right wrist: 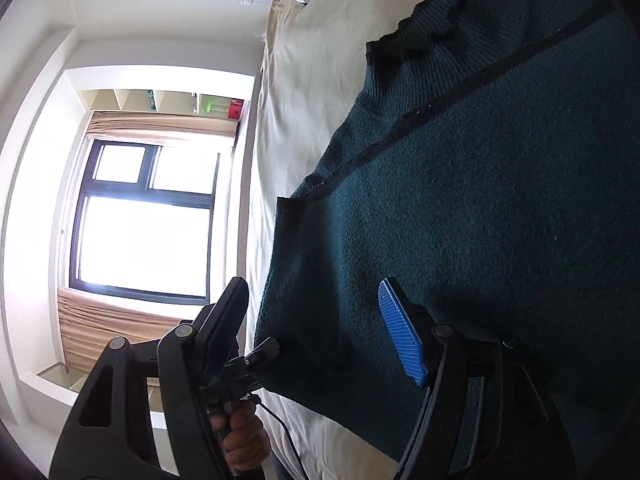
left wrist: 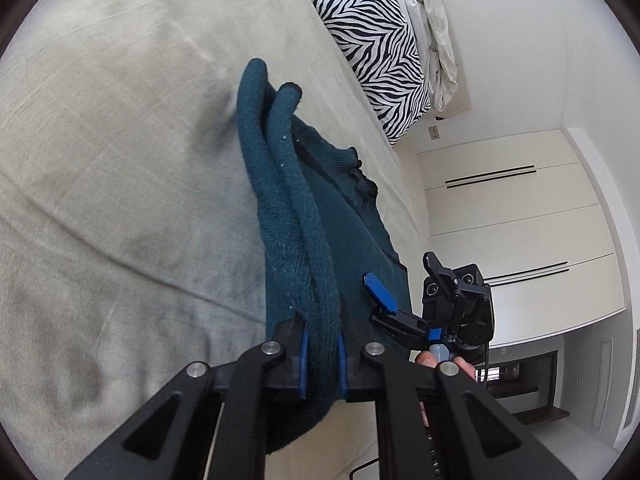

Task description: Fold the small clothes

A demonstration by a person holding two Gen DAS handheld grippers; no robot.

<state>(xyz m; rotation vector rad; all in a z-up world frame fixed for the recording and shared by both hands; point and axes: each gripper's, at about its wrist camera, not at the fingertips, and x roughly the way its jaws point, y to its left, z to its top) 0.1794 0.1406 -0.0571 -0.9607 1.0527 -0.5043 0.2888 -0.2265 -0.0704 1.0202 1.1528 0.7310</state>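
I'm mid-fold on the teal sweater [left wrist: 320, 216], which lies on the bed [left wrist: 120, 160] below the zebra pillow [left wrist: 372, 44]: my left gripper [left wrist: 322, 368] is clamped tight on a bunched, rolled edge of it, lifted clear of the sheet. My right gripper [right wrist: 320, 332] hangs wide open over the sweater's flat body, gripping nothing. Next, I judge, the lifted edge must be carried across that body and laid square; no containers show.
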